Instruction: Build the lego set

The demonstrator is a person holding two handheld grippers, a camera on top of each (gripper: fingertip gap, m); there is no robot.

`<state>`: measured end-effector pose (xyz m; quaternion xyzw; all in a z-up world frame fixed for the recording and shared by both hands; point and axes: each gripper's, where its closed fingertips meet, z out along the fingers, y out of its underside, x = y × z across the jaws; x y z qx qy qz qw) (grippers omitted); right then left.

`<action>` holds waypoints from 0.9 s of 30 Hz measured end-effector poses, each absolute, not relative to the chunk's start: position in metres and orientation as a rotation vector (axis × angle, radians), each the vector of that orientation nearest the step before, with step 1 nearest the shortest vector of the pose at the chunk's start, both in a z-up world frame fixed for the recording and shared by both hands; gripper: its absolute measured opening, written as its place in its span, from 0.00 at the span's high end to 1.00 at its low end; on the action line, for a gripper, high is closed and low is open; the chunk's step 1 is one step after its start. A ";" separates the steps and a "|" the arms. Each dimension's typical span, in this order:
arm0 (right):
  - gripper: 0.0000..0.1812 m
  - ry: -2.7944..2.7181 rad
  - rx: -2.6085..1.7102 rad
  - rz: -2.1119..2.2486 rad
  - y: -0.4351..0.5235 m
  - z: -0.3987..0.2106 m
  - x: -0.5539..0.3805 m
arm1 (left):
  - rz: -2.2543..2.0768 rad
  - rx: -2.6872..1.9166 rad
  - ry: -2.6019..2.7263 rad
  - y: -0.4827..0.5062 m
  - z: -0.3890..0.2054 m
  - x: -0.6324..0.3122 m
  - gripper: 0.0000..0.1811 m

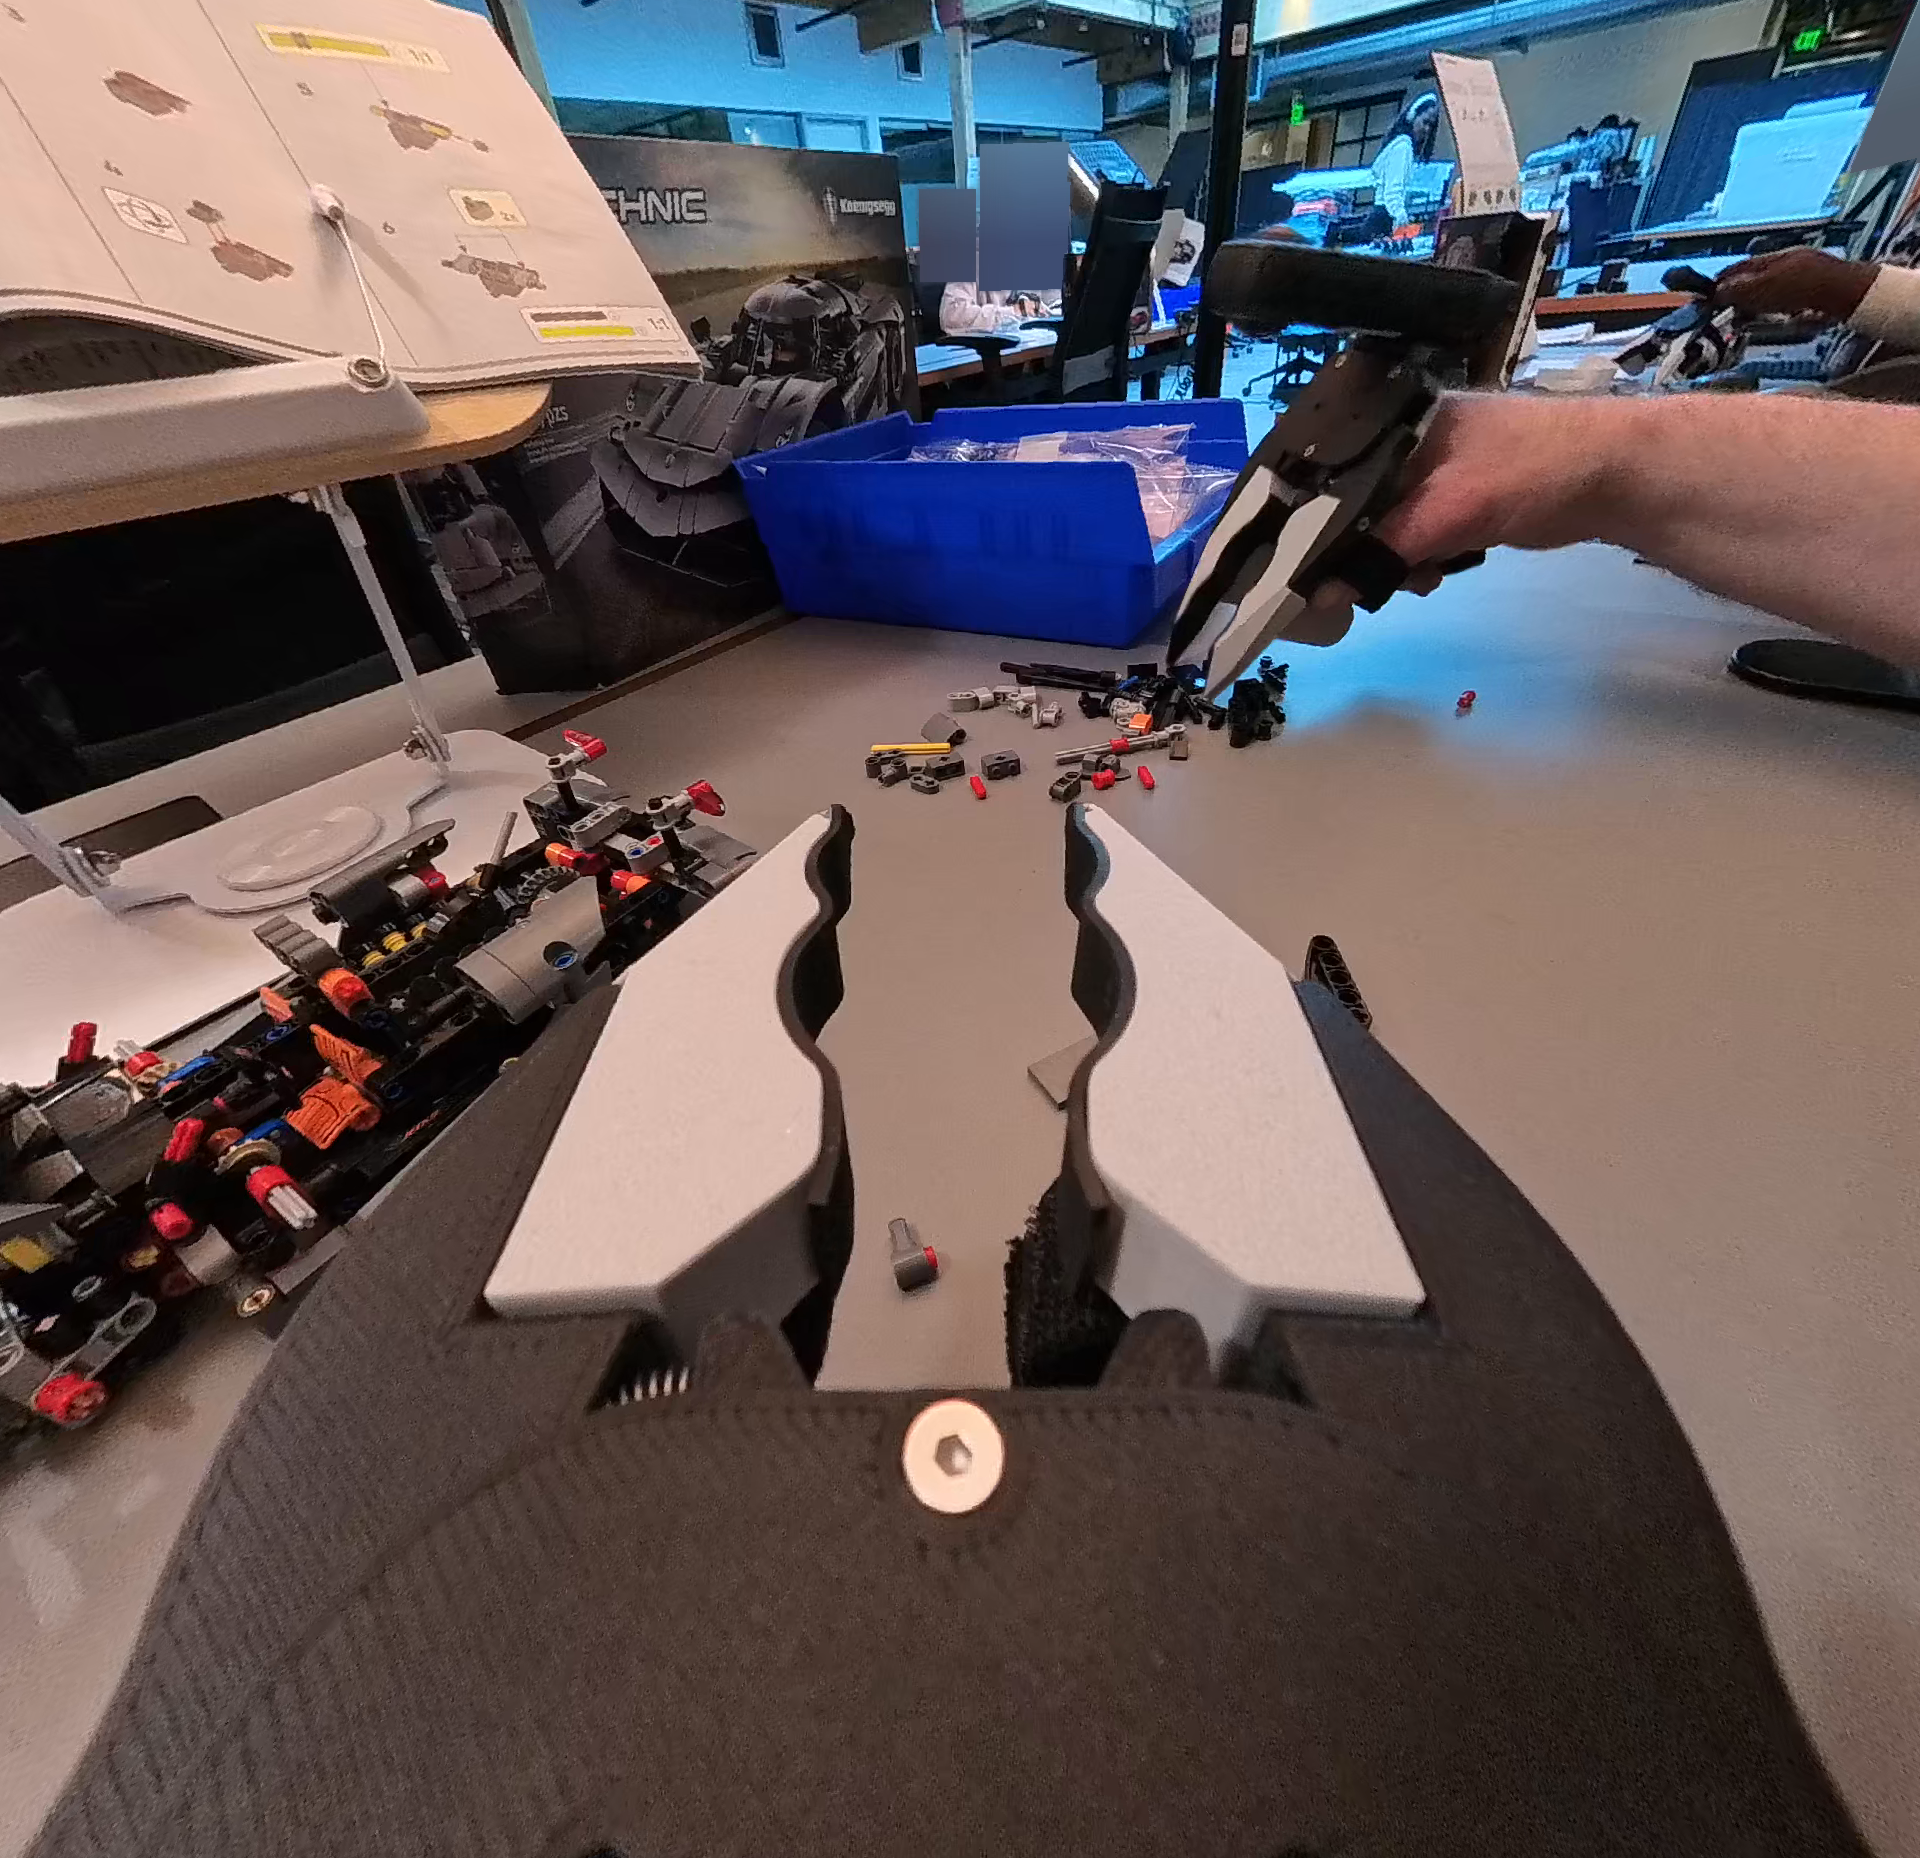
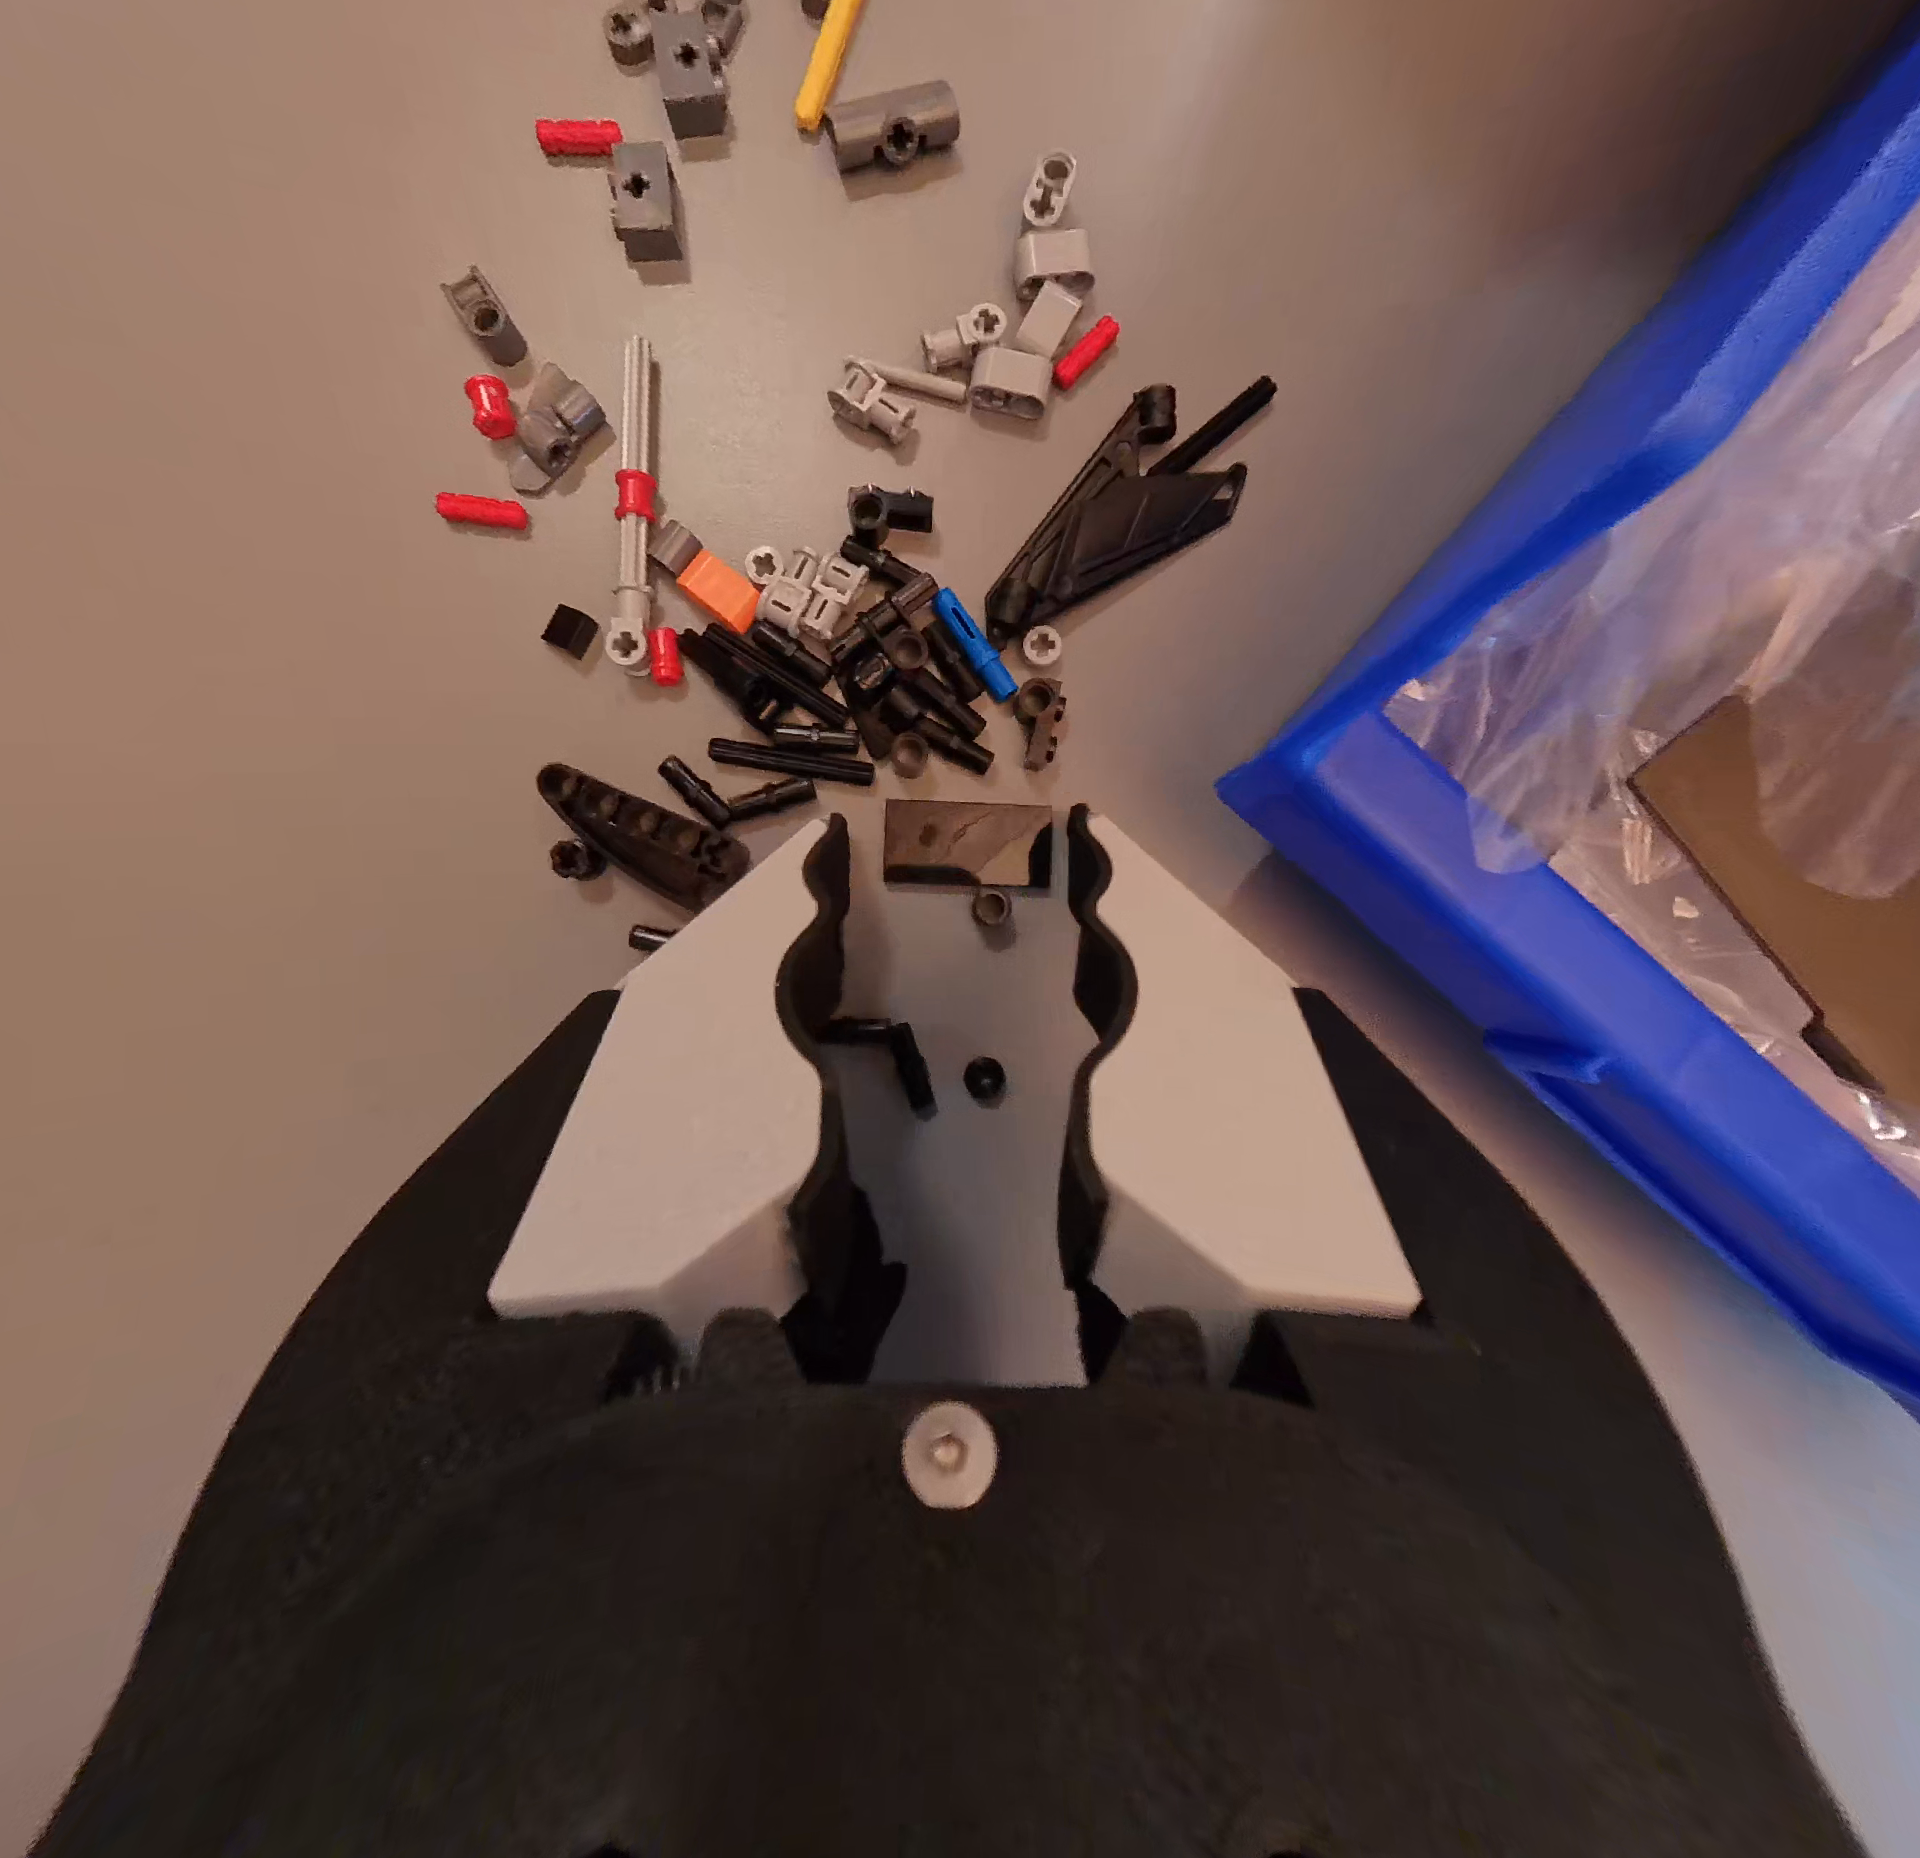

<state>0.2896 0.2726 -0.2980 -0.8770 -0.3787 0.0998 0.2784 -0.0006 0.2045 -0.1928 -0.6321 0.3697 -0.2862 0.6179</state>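
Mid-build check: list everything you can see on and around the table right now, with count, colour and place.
Partly built model: one, black with orange and red, table left.
Loose parts pile: many, black, grey, red, table centre.
Yellow axle: one, pile's far edge.
Blue pin: one, inside pile.
Blue bin: one, holding clear bags, behind pile.
Instruction booklet: one, white, on stand, left.
Set box: one, dark, behind.
Left hand-held gripper: open, empty.
Right hand-held gripper: open, over pile.

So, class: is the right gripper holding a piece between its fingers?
No. In the right wrist view the right gripper is open, its fingers apart above the loose pieces on the table.
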 end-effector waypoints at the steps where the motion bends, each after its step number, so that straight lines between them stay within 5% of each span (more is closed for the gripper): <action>1: 0.78 -1.018 -2.363 0.284 0.272 -0.299 0.289 | -0.659 -1.454 0.851 0.205 -0.193 -0.001 0.78; 18: 0.84 -0.916 -2.280 0.391 0.267 -0.276 0.284 | -0.652 -1.448 0.853 0.204 -0.192 0.000 0.78; 27: 0.84 -1.156 -2.036 0.567 0.225 -0.223 0.191 | -0.499 -1.681 1.077 0.175 -0.213 0.007 0.69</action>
